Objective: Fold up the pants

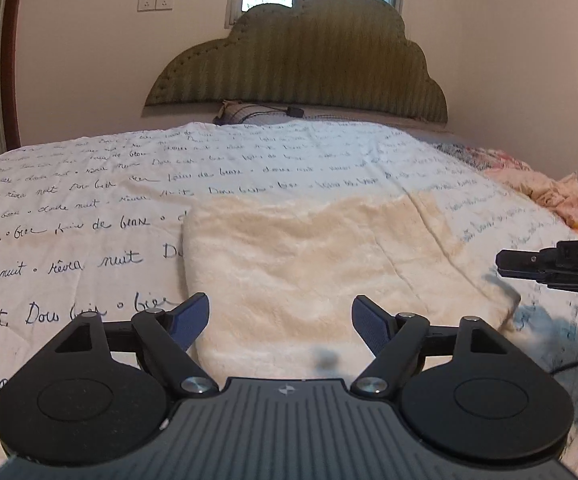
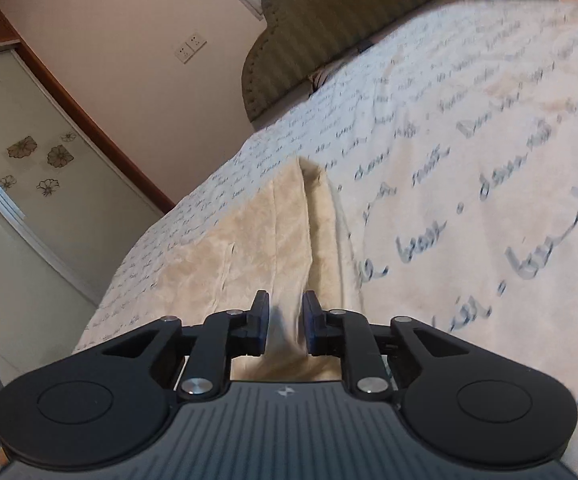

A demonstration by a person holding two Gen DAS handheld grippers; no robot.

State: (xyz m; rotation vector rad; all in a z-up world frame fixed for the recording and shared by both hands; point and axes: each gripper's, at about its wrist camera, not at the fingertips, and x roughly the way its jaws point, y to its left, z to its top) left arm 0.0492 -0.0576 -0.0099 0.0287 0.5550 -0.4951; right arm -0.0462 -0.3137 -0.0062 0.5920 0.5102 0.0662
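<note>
The bed, under a white quilt with script lettering, carries the cream fleece pants flat near its near edge, already doubled into a broad panel, probably so both hands can reach the fabric. The left gripper hangs over the pants' near end with jaws wide apart and nothing between them, seemingly ready for a fresh hold. The right gripper is nearly closed on a raised fold at the pants' right edge, likely to lift it over.
</note>
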